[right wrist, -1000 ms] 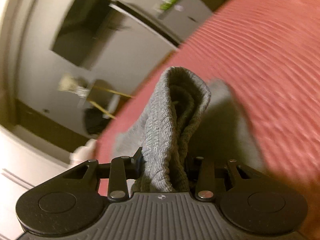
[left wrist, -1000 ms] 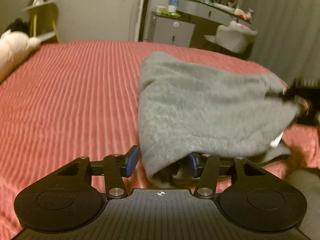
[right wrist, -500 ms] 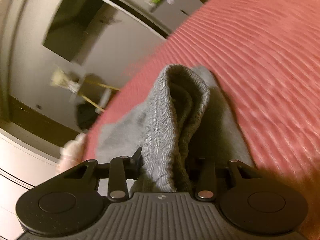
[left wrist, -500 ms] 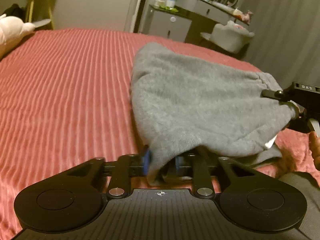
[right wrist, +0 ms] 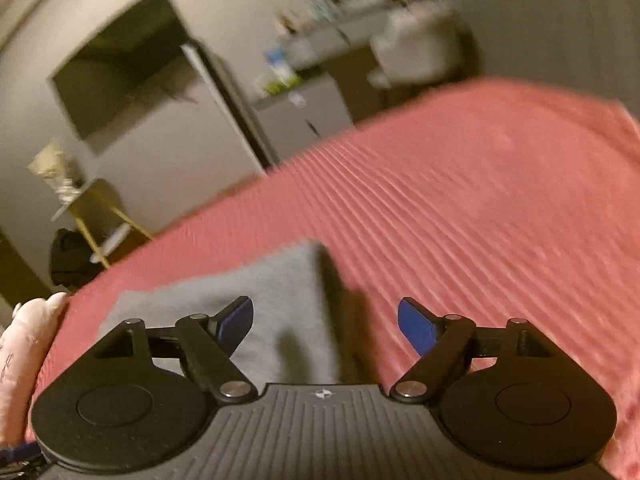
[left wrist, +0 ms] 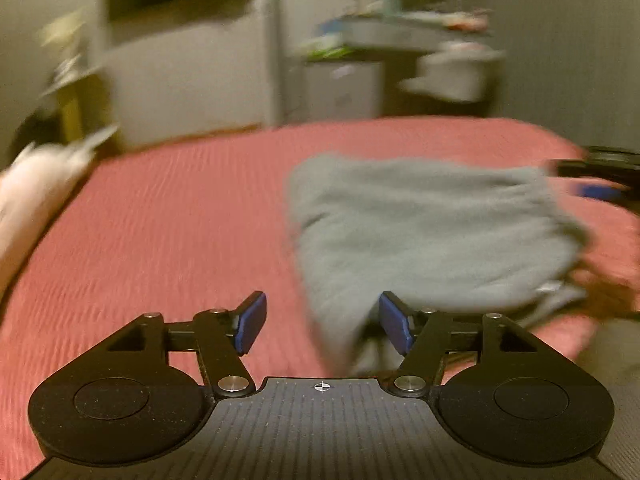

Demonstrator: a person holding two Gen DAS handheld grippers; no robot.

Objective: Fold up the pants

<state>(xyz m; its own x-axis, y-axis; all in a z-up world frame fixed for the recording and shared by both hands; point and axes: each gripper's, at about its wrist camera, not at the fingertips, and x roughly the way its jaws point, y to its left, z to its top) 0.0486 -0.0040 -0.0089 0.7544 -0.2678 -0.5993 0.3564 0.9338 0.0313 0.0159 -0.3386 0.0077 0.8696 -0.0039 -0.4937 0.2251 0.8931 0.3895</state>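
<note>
A: Status, left gripper (left wrist: 322, 322)?

B: Jaws spread, just been opening. Blue pads (left wrist: 251, 322) clear of cloth on the left side; a fold of the grey pants (left wrist: 432, 232) hangs down betw. the fingers, close to the right pad, but not pinched. Frame is blurred.

A: Right gripper (right wrist: 325, 324)?

B: Also spread wide, jaws just been opening. Nothing clamped. Pants edge lies under and betw. the fingers, nearer the left pad; the right pad sits over bare cover.

A: Pants location?

B: Lying on the red ribbed bedspread (left wrist: 168, 232), folded into a rough rectangle, near the bed's front edge. In left view the right gripper shows at the pants' far right corner, apart from cloth.

A: Surroundings?

B: Pale stuffed toy (right wrist: 24, 356) at the bed's left edge. Grey cabinet (right wrist: 308, 120) and cluttered dresser beyond the bed, both blurred.
</note>
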